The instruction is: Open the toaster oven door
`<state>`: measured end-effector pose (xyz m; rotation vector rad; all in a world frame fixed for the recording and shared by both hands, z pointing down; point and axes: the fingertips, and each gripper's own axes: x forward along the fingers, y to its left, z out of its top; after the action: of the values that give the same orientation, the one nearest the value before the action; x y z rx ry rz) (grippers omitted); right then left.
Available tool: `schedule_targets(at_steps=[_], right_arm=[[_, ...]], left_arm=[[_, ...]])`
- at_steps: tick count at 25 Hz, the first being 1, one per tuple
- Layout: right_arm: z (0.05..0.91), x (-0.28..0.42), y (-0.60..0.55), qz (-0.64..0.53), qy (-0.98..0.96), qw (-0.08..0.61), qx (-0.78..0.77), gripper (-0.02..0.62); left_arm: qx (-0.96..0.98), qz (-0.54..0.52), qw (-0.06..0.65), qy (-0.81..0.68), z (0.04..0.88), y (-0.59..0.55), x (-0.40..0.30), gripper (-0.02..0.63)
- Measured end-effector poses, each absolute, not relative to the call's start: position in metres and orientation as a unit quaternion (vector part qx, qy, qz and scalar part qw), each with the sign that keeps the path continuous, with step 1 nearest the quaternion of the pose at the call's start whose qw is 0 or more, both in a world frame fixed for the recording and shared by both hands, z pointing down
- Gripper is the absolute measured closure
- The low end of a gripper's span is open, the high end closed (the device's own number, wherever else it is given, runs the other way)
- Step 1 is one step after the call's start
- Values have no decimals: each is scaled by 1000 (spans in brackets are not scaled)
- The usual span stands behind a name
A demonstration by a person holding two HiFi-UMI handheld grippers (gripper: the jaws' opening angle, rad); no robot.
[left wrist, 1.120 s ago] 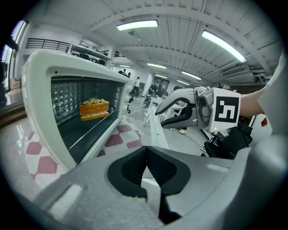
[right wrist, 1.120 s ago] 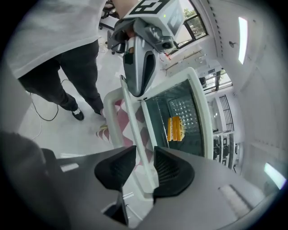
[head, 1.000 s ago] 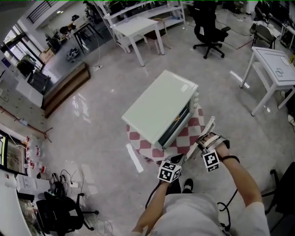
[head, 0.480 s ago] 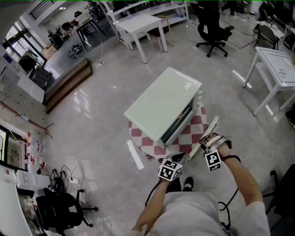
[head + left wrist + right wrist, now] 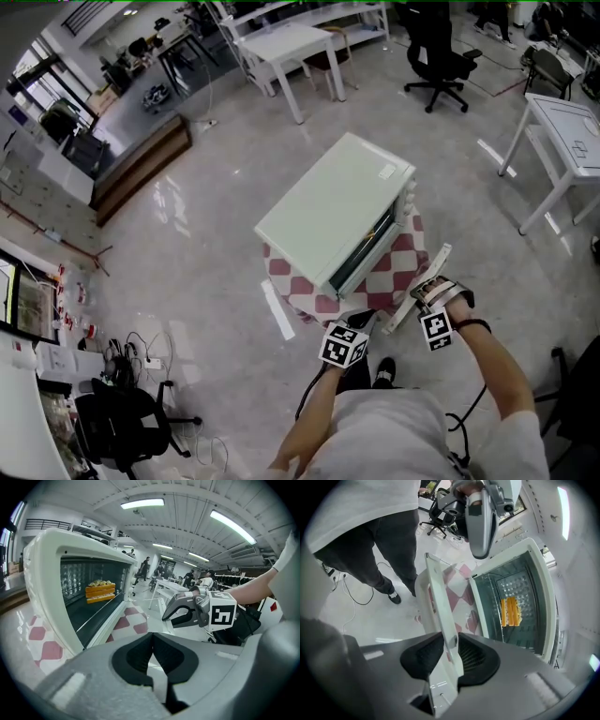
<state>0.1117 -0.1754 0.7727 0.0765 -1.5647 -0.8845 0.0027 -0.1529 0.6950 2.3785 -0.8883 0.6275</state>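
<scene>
A pale green toaster oven (image 5: 333,211) stands on a small table with a red-and-white checked cloth (image 5: 394,267). Its door (image 5: 427,277) hangs open toward me. My right gripper (image 5: 422,298) has the door's free edge (image 5: 440,602) between its pads; the jaws have just been opening a little, and both pads still touch the edge. An orange-yellow layered food piece (image 5: 511,611) sits on the rack inside. My left gripper (image 5: 366,321) hovers shut and empty beside the oven front (image 5: 47,573), with its pads (image 5: 152,644) meeting.
White tables (image 5: 291,47) (image 5: 567,131) and a black office chair (image 5: 436,52) stand further off on the glossy floor. A low wooden bench (image 5: 141,169) is at the left. Cables (image 5: 141,366) lie by my feet. My legs (image 5: 370,550) are close behind the door.
The oven door has swung further down and toward me with the right gripper on it. The left gripper has stayed where it was.
</scene>
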Motion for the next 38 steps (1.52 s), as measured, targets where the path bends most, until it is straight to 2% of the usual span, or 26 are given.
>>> schedule_targets(at_steps=[19, 28, 38], right_arm=[[832, 121, -166, -398, -659, 638, 11, 454], [861, 123, -168, -361, -661, 657, 13, 412], [887, 122, -170, -345, -642, 684, 20, 394]], left_arm=[[860, 266, 275, -337, 719, -154, -30, 600], [861, 247, 274, -351, 706, -166, -38, 600], [855, 234, 265, -381, 699, -174, -50, 600]])
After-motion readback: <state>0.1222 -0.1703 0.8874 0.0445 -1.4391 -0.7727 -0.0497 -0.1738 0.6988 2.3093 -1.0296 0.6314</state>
